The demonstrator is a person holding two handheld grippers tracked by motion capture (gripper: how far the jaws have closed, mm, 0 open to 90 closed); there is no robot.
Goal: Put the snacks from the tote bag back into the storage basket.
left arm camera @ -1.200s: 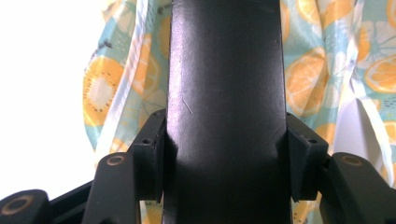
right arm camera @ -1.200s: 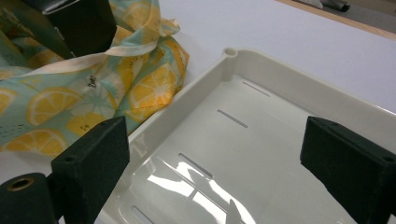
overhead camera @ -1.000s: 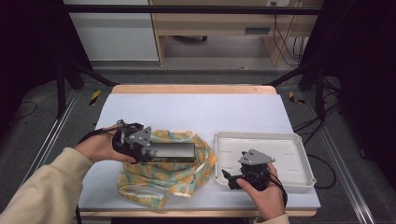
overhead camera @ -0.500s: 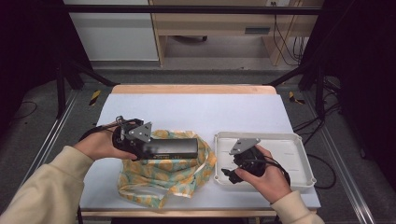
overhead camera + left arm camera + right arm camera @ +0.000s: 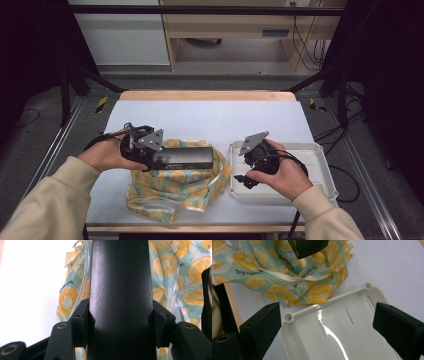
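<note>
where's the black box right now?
High view: the black box is left of centre, clamped in the left gripper, lying level above the lemon-print bag, its far end just left of the white tray.

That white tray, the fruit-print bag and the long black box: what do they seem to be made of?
White tray: probably hard plastic, glossy; light glares off it, and it has moulded slots and corner posts.
Fruit-print bag: thin, soft plastic film or coated cloth; it crumples and has a slight sheen.
Long black box: looks like smooth, satin-finished cardboard or plastic; a fine scratch shows.
</note>
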